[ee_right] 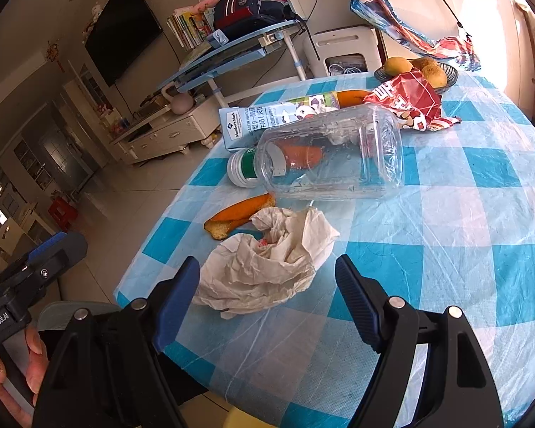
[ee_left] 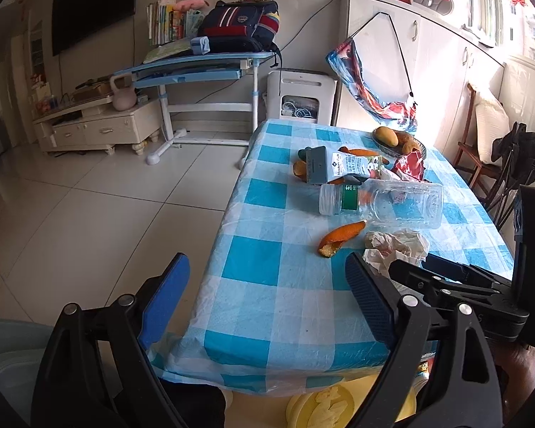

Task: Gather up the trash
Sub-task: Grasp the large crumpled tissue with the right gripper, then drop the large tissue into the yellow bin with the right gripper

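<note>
Blue-checked bench (ee_right: 463, 214) in a tiled living room (litter strewn): crumpled tissue (ee_right: 267, 267) between the wide-open, empty right tool (ee_right: 267, 285); left tool (ee_left: 267, 296) open, empty.

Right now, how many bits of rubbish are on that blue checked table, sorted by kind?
Crumpled white tissue paper: 1
Clear plastic bottle: 1
Blue-and-white milk carton: 1
Red crinkled snack wrapper: 1
Curled orange peel pieces: 4 visible
Total: 8

Daylight is pouring in from the window (ee_left: 517, 18), blowing out the right; fisheye edges are bending and darkening.
</note>
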